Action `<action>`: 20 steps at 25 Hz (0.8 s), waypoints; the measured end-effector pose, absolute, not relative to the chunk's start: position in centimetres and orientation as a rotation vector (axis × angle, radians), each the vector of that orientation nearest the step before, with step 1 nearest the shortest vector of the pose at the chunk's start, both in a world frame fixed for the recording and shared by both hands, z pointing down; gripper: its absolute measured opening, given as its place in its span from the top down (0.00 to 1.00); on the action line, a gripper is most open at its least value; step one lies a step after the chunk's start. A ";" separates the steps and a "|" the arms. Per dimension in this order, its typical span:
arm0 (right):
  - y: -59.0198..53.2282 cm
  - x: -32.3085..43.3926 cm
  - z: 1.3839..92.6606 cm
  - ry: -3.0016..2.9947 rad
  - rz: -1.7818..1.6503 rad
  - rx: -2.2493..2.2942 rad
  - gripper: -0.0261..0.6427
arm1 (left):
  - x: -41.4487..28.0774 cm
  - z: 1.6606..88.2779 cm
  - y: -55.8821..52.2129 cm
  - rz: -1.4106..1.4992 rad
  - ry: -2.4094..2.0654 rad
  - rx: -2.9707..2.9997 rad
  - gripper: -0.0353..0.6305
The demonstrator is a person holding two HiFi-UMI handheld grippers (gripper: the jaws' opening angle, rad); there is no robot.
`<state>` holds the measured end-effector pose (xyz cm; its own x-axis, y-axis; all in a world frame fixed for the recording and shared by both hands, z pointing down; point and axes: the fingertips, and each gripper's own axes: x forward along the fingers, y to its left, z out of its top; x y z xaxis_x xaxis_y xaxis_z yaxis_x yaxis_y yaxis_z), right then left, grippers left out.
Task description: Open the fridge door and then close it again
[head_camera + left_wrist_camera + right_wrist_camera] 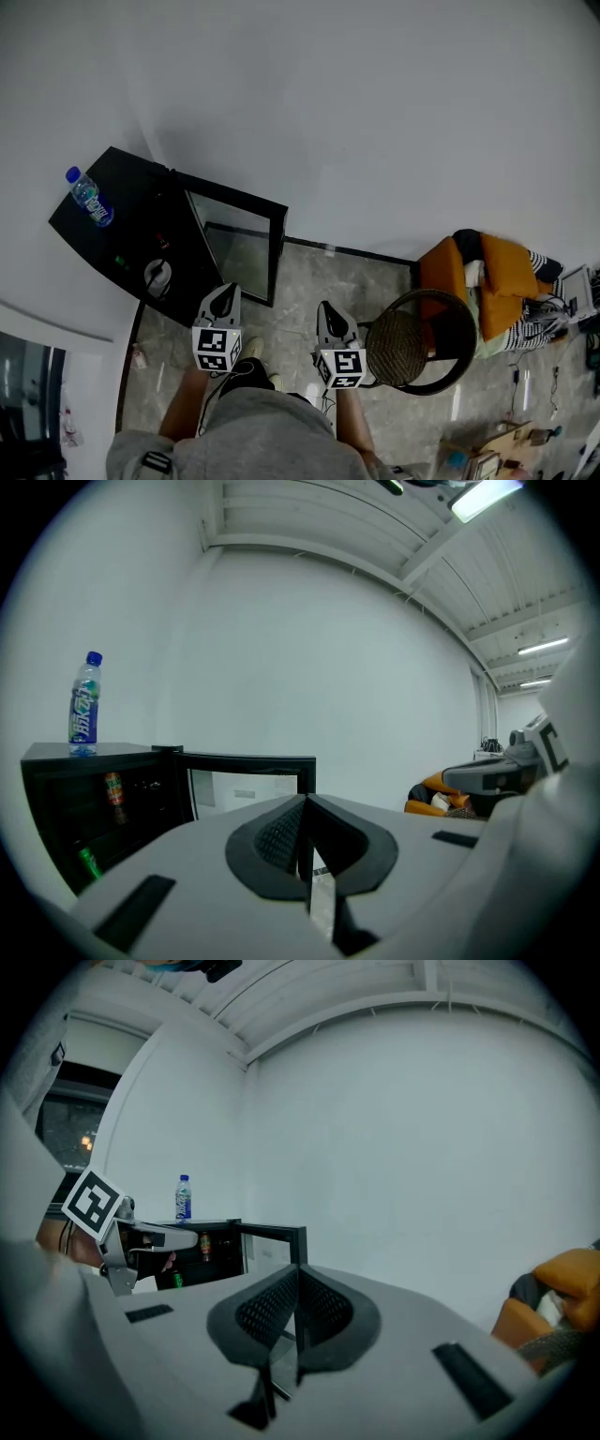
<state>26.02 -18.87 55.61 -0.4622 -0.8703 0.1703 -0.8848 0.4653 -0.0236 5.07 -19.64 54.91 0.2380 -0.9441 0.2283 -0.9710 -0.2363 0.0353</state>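
A small black fridge (122,234) stands against the white wall at the left, its glass door (239,239) swung wide open toward me. Cans show on its shelves (112,787). A water bottle (90,197) stands on top of it. My left gripper (225,292) hangs in the air just in front of the open door's edge, shut and empty, touching nothing. My right gripper (326,309) is beside it to the right, also shut and empty. The left gripper view shows the door (248,772) ahead of the shut jaws (305,803). In the right gripper view the shut jaws (298,1274) point at the door's edge (298,1241).
A round wicker chair (419,342) stands just right of my right gripper. Behind it is an orange seat (487,272) piled with cloth. Cables and small items lie on the floor at the far right (525,436). The white wall (375,122) runs behind everything.
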 end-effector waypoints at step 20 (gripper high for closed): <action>-16.7 18.7 54.8 -2.719 0.109 1.317 0.92 | -0.7 53.7 -12.5 0.163 -1.977 2.190 0.94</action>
<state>18.65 -16.67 54.80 -0.6146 -0.7768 0.1375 -0.7853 0.6190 -0.0129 -0.66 -12.52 53.66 0.1063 -0.9729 0.2051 -0.9934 -0.0950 0.0645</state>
